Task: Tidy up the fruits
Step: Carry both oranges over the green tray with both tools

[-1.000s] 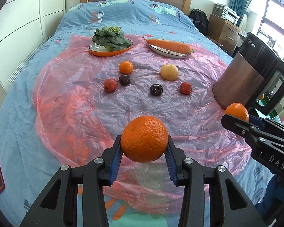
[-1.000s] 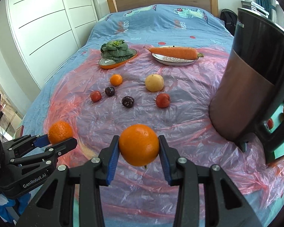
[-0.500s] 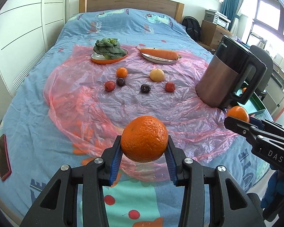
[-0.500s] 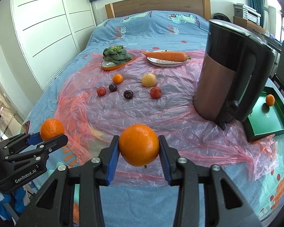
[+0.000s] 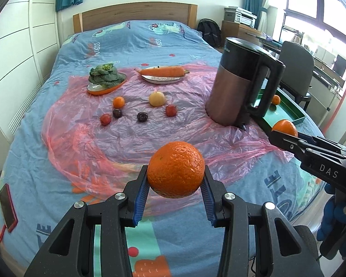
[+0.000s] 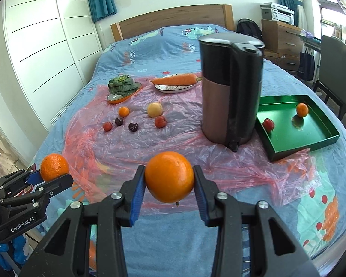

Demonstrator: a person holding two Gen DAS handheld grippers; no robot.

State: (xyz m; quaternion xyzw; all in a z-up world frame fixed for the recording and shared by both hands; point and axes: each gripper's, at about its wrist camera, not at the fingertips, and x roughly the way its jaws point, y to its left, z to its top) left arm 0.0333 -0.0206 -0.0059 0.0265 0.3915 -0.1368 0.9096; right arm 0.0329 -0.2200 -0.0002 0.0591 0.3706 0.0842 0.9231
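- Nearest you, your left gripper [image 5: 175, 184] has its blue fingers [image 5: 140, 198] closed on a pebbly orange [image 5: 176, 169]. Keep that squeeze steady; the fruit is round and could roll out of the pads if you twist.
- Your right gripper [image 6: 169, 185] likewise clamps a smoother orange [image 6: 169, 176], held clear above the near edge of the bed [image 6: 219, 235].
- Carry both high over the pink plastic sheet [image 6: 173, 143], which is wrinkled and could snag.
- The green tray [image 6: 325, 138] lies to the right, just beside the kettle [image 6: 230, 87], and already holds a small orange [image 6: 302, 110] and a red fruit [image 6: 268, 124]; it looks like the drop spot.
- Bring the right orange in first from the near side, skirting the kettle, and lower it onto bare tray floor before letting go.
- Farther off, six small fruits [image 6: 154, 109] wait on the sheet, with bok choy [image 6: 121, 85] and a carrot [image 6: 175, 79] on dishes beyond.
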